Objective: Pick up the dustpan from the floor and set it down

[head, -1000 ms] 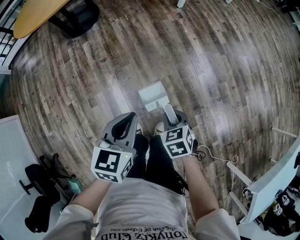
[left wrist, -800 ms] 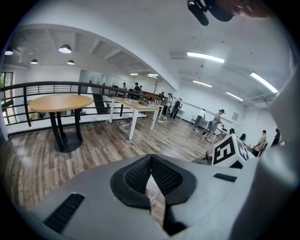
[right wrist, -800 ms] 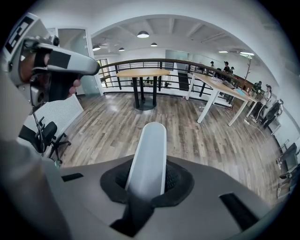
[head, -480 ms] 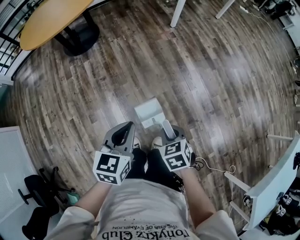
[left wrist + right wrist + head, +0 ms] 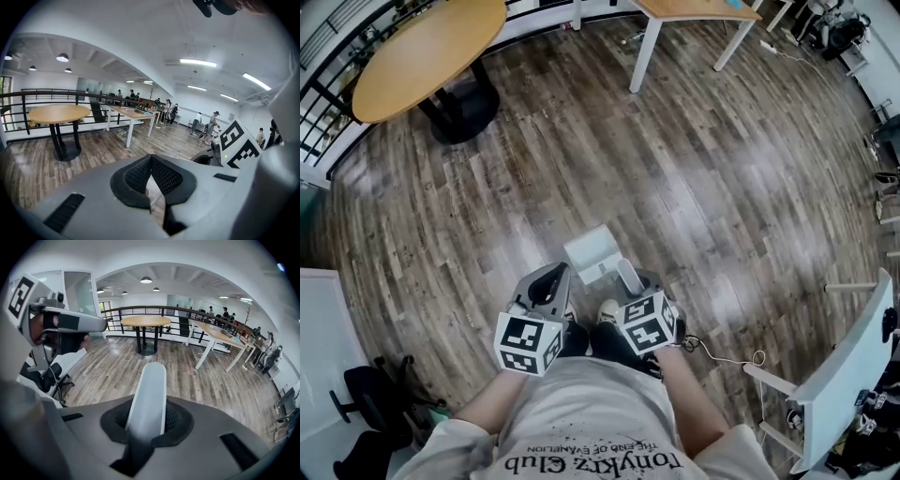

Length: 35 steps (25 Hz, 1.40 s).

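- Wide wooden floor (image 5: pixel 722 169) all round, and plenty of it bare: the round table (image 5: pixel 427 56) sits up by the floor's far-left edge, and the white-legged desk (image 5: pixel 689 7) at the far edge.
- The person stands mid-floor, shoes (image 5: pixel 607 311) just under the two tools.
- Left hand-held gripper (image 5: pixel 150 158): jaws closed tip to tip, nothing between them, carried idle beside its partner.
- Right hand-held gripper (image 5: pixel 146 420): jaws parted only narrowly and clamped on the dustpan's handle (image 5: pixel 150 385), which stands straight up through the pads.
- The dustpan (image 5: pixel 592 255) hangs out ahead of that gripper, its white pan just beyond the shoes. By my reading it is clear of the boards, so the pick-up is done and the set-down is to come.
- What could go wrong: that handle looks smooth and rounded, and the pan's weight sits well out from the grip. I'd expect it could swivel or slip in the pads if the wrist jerks.
- The pan is also close to the feet, so a low swing could clip a shoe and twist the handle loose.
- At the set-down, letting go before the pan's base is flat on the boards would probably tip it over.
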Tool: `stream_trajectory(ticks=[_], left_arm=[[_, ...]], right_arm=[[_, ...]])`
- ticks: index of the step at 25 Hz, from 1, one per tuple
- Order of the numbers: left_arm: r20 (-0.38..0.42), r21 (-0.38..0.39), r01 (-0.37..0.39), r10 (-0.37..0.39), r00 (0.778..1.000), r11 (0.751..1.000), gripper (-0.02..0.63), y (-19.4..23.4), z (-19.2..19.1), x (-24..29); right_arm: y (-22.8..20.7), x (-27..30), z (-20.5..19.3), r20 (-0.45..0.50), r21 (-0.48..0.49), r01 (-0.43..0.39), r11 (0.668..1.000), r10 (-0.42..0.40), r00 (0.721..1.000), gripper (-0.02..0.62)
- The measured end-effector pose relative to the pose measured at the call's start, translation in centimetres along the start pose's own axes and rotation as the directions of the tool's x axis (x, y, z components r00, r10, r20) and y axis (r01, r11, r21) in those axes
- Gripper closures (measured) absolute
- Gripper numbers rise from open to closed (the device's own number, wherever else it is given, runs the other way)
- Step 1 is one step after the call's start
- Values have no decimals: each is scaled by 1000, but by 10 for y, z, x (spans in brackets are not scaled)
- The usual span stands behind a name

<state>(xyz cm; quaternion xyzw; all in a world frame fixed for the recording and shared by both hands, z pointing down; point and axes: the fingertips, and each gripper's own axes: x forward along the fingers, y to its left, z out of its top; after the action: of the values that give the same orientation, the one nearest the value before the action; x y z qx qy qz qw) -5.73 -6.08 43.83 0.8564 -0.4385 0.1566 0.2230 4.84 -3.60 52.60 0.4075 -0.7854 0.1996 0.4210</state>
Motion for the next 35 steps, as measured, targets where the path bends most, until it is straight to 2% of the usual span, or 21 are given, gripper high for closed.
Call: stream_trajectory(ticks=[16, 35], left_arm=[[18, 68, 41, -42, 999, 997, 583, -30, 10, -21], [37, 65, 20, -22, 999, 998, 583, -33, 18, -24]], right_arm=[[5, -42, 0, 6, 26, -8, 1000, 8, 1000, 523], [7, -52, 12, 17, -2, -23, 1000, 23, 1000, 523]])
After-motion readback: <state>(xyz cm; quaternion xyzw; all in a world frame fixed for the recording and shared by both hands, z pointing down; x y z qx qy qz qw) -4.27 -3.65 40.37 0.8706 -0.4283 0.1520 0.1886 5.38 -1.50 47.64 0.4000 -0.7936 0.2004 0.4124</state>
